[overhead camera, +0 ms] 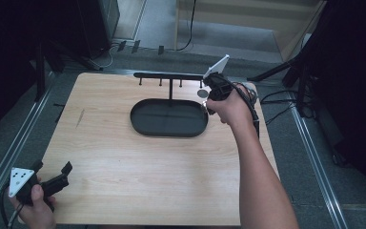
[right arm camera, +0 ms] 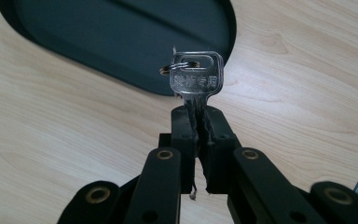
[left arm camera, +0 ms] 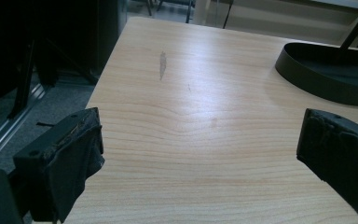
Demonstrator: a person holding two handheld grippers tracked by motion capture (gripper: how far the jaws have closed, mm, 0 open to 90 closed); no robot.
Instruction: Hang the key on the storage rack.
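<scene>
Clamped in the right gripper, a silver key bears unreadable stamped characters; left gripper gapes wide.

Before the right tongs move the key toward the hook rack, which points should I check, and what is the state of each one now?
1. Right tongs shut on the key blade: ok, head and ring stick out above the jaws.
2. Key ring free for a hook: cannot tell, it is mostly behind the key head.
3. Hook rack upright above the black tray: ok.
4. Hooks free: ok, nothing seen hanging in the high view.
5. Left tongs out of the path: ok, open near the table's front left corner.
</scene>
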